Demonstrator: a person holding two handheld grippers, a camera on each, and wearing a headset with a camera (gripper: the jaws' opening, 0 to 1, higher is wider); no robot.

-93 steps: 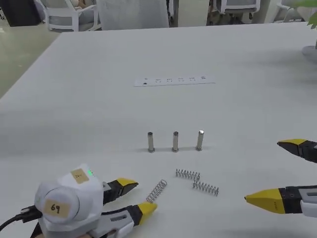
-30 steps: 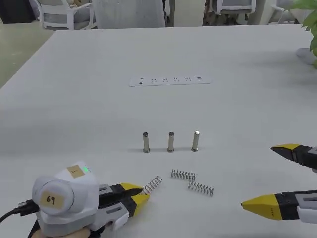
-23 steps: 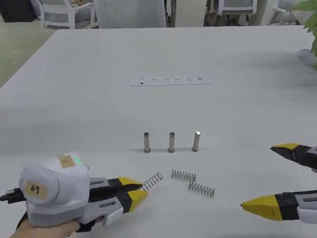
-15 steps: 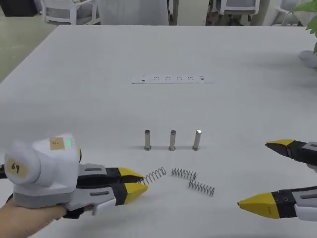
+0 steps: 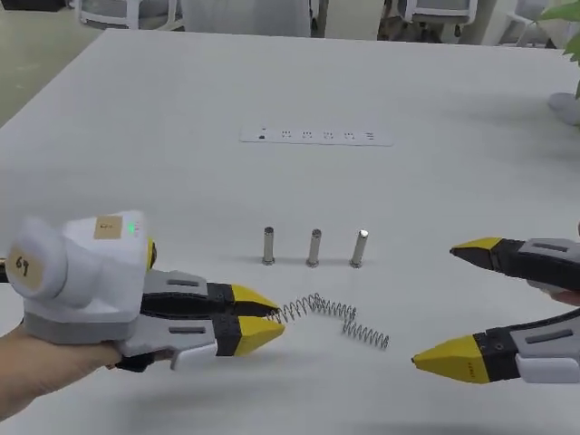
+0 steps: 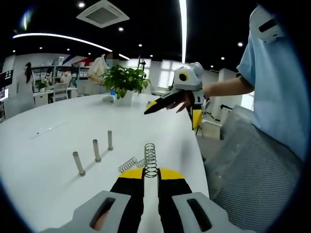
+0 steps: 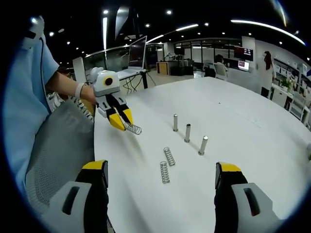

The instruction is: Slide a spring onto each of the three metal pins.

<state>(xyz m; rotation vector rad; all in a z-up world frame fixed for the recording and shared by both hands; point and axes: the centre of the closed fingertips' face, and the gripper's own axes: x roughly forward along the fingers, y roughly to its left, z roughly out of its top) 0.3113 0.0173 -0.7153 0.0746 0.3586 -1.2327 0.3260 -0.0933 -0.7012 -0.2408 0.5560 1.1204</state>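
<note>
Spring now aloft in left gripper

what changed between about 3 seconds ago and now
The left gripper, which was open around the leftmost spring, has shut on one end of it and lifted it off the table. The spring now sticks out from the closed jaws. The other two springs still lie where they were, the three pins still stand bare, and the right gripper stays open off to the side.
</note>
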